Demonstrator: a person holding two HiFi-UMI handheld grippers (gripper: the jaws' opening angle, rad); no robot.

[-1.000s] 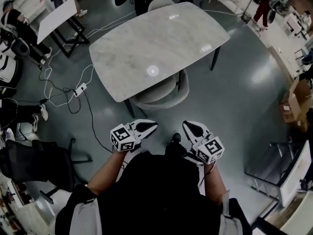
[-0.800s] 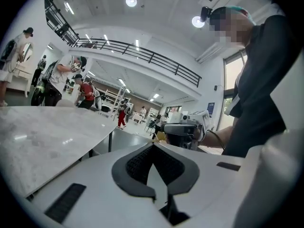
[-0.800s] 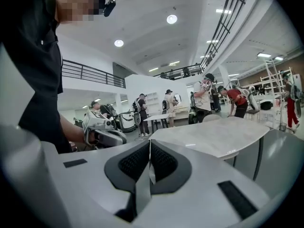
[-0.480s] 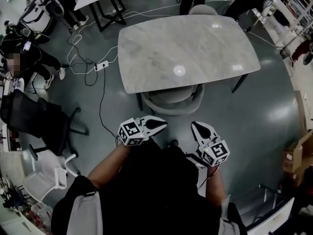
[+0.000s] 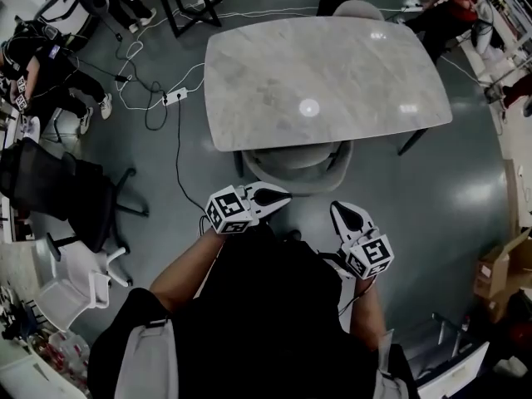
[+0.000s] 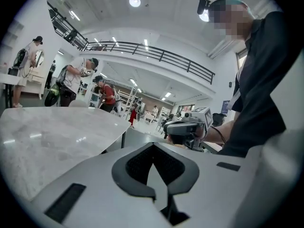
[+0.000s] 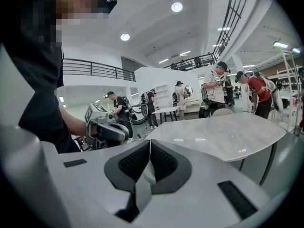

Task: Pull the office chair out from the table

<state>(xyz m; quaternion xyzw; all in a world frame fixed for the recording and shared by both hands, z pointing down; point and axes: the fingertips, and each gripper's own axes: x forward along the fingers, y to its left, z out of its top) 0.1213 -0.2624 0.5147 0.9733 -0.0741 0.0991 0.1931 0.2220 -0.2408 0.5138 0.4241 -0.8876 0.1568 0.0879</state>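
- Your left gripper (image 5: 283,196) has its jaws pressed together, with nothing between the pads. It is angled across toward your right gripper.
- Your right gripper (image 5: 338,208) is also closed and empty. Its pads meet along one thin seam.
- The office chair (image 5: 293,175) sits just ahead of both grippers, roughly between them. Its seat is tucked under the near edge of the table (image 5: 274,73), so only the curved grey back and arms show.
- The left gripper's tip lies very close to the chair's back rim in the head view, and the right gripper's tip is a little further off. No view shows either one touching the chair.
- The marble tabletop stretches away beyond the chair. It lies to the left of the left gripper's jaws and to the right of the right gripper's jaws.
- Each gripper's view shows the other gripper off to its inner side, held in your hand.
- A second grey chair (image 5: 357,8) stands at the table's far side, well beyond both grippers.
- A black swivel chair (image 5: 58,194) stands well off to the left of your left gripper, with a white chair (image 5: 71,285) nearer to you.
- A power strip (image 5: 173,98) and its cables lie on the floor, ahead and to the left of the left gripper.
- A cardboard box (image 5: 499,268) sits far out to the right of your right gripper.
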